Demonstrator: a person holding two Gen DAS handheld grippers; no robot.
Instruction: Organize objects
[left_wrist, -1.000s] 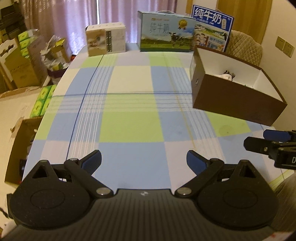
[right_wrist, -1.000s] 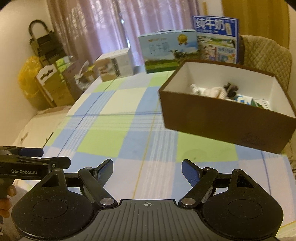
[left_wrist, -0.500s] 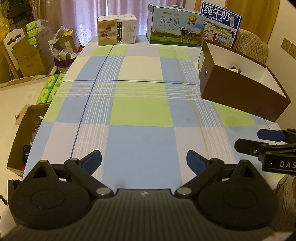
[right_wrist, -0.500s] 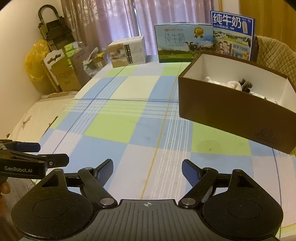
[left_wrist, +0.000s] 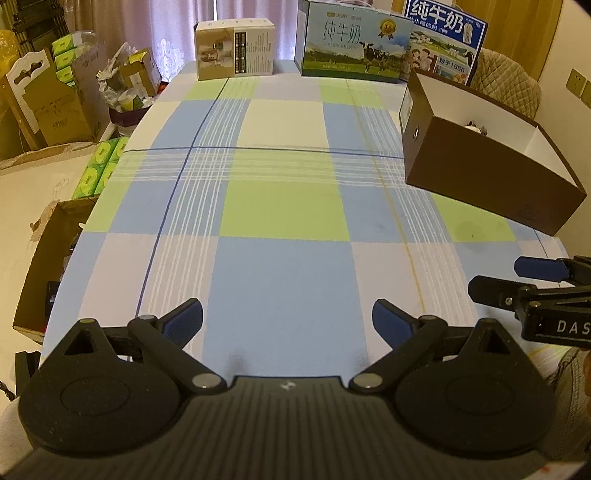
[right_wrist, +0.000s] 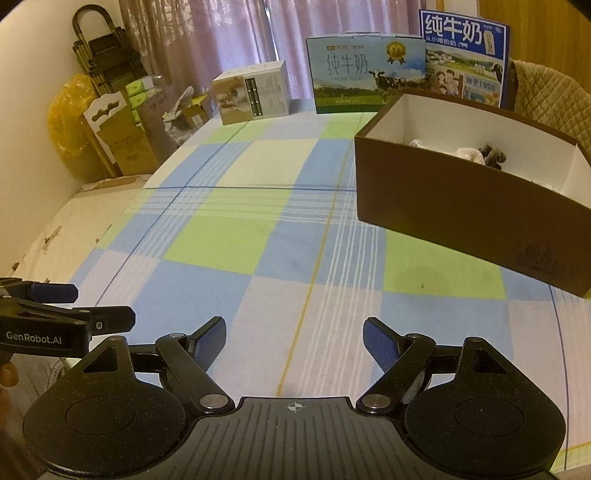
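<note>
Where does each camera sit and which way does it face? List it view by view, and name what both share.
Left wrist: on the left gripper, looking forward across the checked tablecloth; its own jaws stand open, and the right gripper shows at the right edge.
Right wrist: on the right gripper, facing the same way, nearer the brown box; jaws open, left gripper and a fingertip at left.
Shared: tablecloth, brown box, milk cartons, each other's gripper.

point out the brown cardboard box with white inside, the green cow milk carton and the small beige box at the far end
brown cardboard box with white inside (right_wrist: 461, 218), right wrist view, near side wall
green cow milk carton (left_wrist: 351, 51), left wrist view, front face
small beige box (left_wrist: 234, 50), left wrist view, front face
</note>
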